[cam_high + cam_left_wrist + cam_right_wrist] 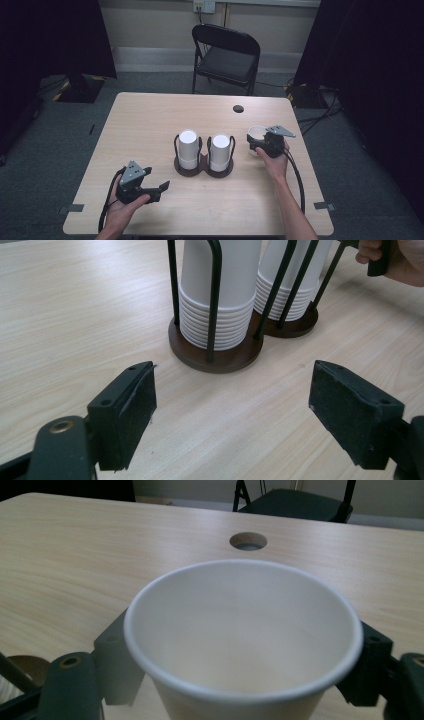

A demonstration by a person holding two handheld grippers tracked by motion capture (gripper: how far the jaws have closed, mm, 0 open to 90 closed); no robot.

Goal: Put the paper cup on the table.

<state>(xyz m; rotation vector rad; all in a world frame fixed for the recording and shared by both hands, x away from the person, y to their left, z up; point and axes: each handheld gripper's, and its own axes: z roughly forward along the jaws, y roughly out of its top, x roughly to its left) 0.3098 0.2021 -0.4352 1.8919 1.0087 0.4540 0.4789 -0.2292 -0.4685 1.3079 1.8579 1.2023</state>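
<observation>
Cups are the business here: a single white paper cup (244,640) stands upright and mouth-up near the right side of the pale wood-grain worktop (150,120), apart from two stacks of white paper cups, the left stack (188,148) and the right stack (220,152), each inverted inside a black wire holder on a round dark wooden base (216,352). The right gripper (256,141) has its jaws on either side of the single cup; in the right gripper view they flank the cup wall closely, but whether the pads press on it or have let go I cannot tell. The left gripper (164,189) rests low near the front left of the worktop with its jaws spread wide and nothing between them, pointing toward the left holder. Judging from this layout, one cup appears to have been separated from the stacks and set on the worktop, or is about to be lifted; anything further, such as taking a second cup, looks not yet begun. The worktop is otherwise bare, with a round cable hole (238,108) near its far edge. Beyond it stand a black folding chair (226,57), grey carpet, dark curtains at both sides and a pale wall with a socket.
</observation>
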